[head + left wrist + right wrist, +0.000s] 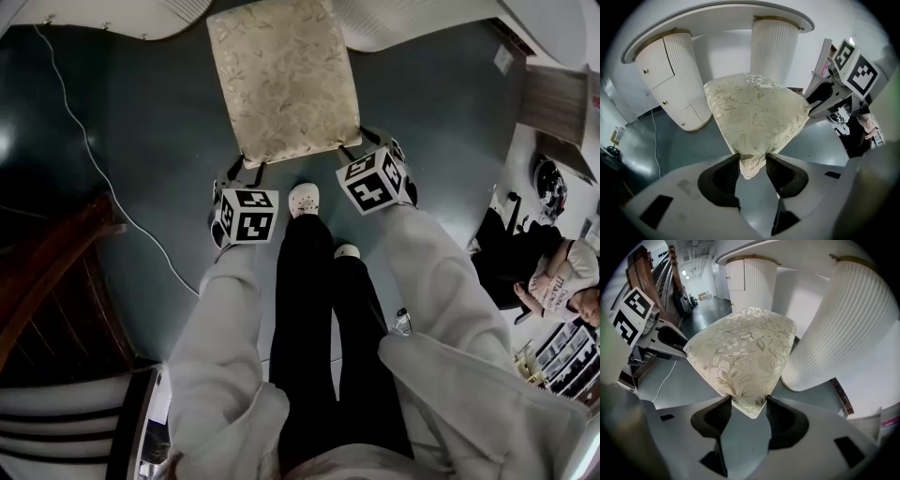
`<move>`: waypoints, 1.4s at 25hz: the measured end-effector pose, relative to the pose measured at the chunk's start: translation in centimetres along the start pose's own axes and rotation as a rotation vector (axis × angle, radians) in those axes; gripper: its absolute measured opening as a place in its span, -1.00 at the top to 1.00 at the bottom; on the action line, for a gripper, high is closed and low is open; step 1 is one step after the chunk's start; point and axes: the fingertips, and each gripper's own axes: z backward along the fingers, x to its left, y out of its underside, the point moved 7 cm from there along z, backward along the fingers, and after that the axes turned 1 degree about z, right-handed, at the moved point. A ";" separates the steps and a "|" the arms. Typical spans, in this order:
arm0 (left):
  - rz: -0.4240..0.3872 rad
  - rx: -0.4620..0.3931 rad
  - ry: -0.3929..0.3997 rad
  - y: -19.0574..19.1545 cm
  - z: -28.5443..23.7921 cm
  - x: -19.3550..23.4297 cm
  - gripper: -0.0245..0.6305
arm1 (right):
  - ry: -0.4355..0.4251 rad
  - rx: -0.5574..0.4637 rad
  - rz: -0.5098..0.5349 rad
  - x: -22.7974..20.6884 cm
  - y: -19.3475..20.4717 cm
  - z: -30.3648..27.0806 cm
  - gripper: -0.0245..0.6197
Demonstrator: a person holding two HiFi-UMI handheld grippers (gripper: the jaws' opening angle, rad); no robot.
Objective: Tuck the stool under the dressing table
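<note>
Gripping the stool (pixel 284 80) by its two near corners, a person stands poised to push it under the dressing table (pixel 717 14), whose curved white top spans two fluted pedestals (pixel 773 47). The stool sits on the floor (pixel 159 141) with its far part between the pedestals and its near edge out in the open, just ahead of the person's shoe (pixel 304 199). The likeliest trouble: a push off centre could knock the seat (pixel 745 352) against a pedestal, since the gap looks only a little wider than the seat. The left claw (pixel 752 164) and right claw (pixel 749 406) are each closed on just the tip of a padded corner, so the soft fabric may give and slip free if the stool drags. A thin white cable (pixel 84 141) trails well off to the left, clear of the stool. The pedestals are ribbed, glossy and rounded; the floor smooth, dark blue-grey, faintly reflective; the seat square, plump, in cream floral brocade; the claw pads (pixel 725 174) black and ridged.
</note>
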 end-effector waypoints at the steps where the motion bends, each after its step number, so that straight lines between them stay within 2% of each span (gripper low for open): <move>1: 0.002 -0.006 -0.002 0.1 0.0 0.0 0.39 | 0.002 -0.001 0.002 0.1 0.1 0.0 0.05; 6: 0.016 -0.049 -0.019 0.1 -0.2 0.0 0.39 | 0.018 -0.031 0.008 0.1 0.2 -0.2 0.05; 13: 0.044 -0.054 -0.031 0.4 -0.6 -0.1 0.39 | 0.018 -0.046 0.025 0.1 0.3 -0.5 0.05; 19: 0.084 -0.080 -0.087 0.5 -1.7 -0.3 0.39 | 0.043 -0.082 0.038 -0.2 0.6 -1.1 0.05; 23: 0.121 -0.101 -0.123 1.5 -2.7 -0.6 0.39 | 0.067 -0.107 0.049 0.4 1.1 -1.9 0.05; 29: 0.236 -0.115 -0.134 1.7 -3.3 -0.8 0.42 | 0.086 -0.132 0.038 0.2 1.3 -2.5 0.04; 35: 0.254 -0.116 -0.134 1.9 -3.9 -0.7 0.43 | 0.081 -0.154 0.053 0.1 1.5 -2.8 0.04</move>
